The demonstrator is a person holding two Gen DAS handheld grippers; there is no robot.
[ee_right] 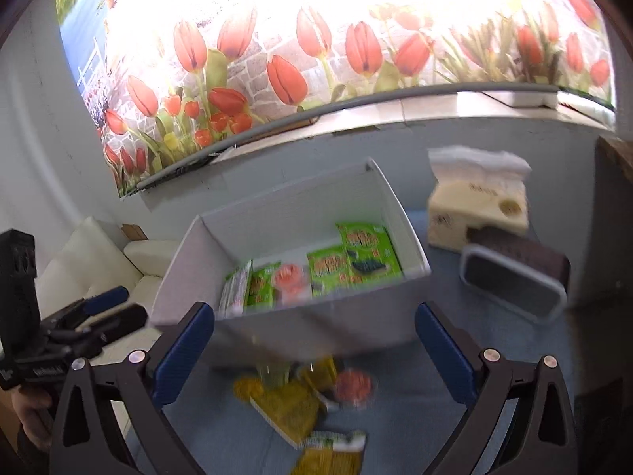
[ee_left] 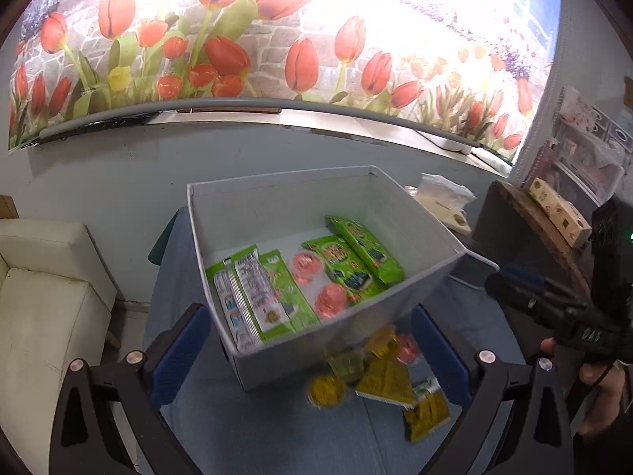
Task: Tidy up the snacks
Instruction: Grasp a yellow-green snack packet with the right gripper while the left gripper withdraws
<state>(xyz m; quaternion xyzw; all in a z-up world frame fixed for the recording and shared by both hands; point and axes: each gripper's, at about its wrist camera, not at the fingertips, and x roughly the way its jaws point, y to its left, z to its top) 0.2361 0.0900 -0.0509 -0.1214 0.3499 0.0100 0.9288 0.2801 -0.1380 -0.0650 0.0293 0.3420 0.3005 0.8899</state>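
A white open box [ee_left: 221, 245] stands on a blue-covered table [ee_left: 245, 427]. Inside lie green snack packets [ee_left: 356, 253] and pink jelly cups [ee_left: 304, 263]. Loose yellow packets [ee_left: 385, 380], a yellow round snack [ee_left: 326, 390] and a pink cup [ee_left: 407, 348] lie on the cloth before the box. My left gripper [ee_left: 312, 360] is open and empty over the box's near corner. My right gripper [ee_right: 316, 356] is open and empty above the loose yellow packets [ee_right: 289, 407] and pink cup [ee_right: 354, 388]; the box [ee_right: 182, 273] is just ahead.
A tissue pack [ee_right: 478, 209] and a dark rounded container [ee_right: 514, 289] sit right of the box. A white sofa [ee_left: 43, 301] is at the left. A tulip mural [ee_left: 237, 39] covers the wall above a ledge. A wooden shelf [ee_left: 542, 233] stands at the right.
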